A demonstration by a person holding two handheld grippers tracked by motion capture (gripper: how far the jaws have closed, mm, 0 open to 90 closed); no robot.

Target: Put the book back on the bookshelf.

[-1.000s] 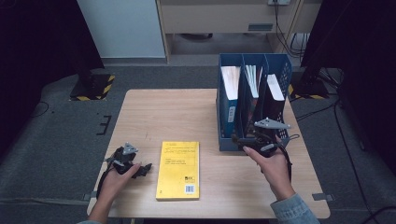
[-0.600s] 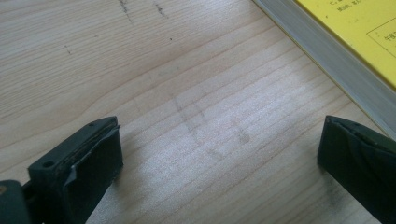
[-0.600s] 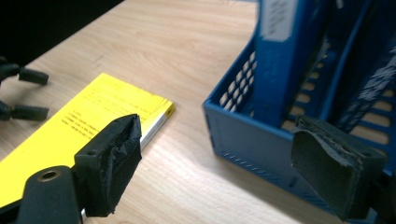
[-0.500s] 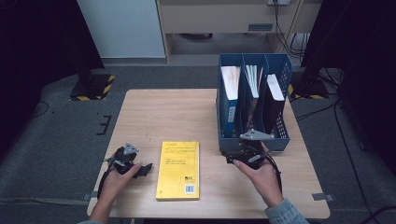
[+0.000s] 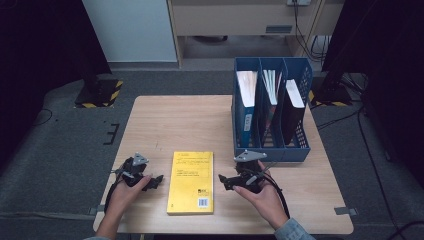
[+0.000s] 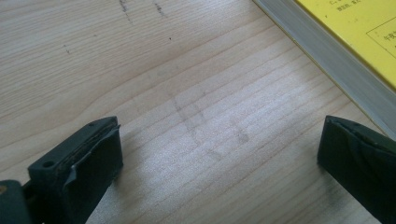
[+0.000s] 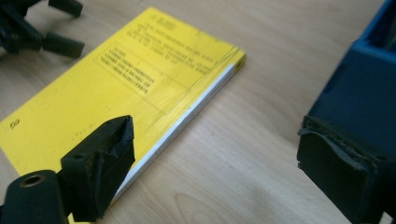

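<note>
Yellow book: lies flat and closed on the wooden tabletop, near the front edge, cover up, with a barcode at its near right corner. It sits between the two hands, touched by neither.

Left tongs: held low over the tabletop just left of the book, tips pointing toward the book's left edge with a small gap. In the left gripper view the jaws stand wide apart with only bare wood grain between them; they hold nothing. The book's page edge crosses the upper right corner of that view.

Right tongs: held just right of the book, tips pointing at its right edge, close but apart from it. In the right gripper view the jaws are spread wide and empty; one jaw hangs over the yellow cover near its page edge, the other in front of the blue wall of the file organiser.

Blue file organiser: stands upright at the right rear of the tabletop, with three compartments side by side, each holding upright files or binders. Its front wall is just behind the right hand.

Left hand: wraps the left tool from behind, forearm entering from the bottom edge.

Floor: grey carpet around the tabletop, cables trailing at the right.
</note>
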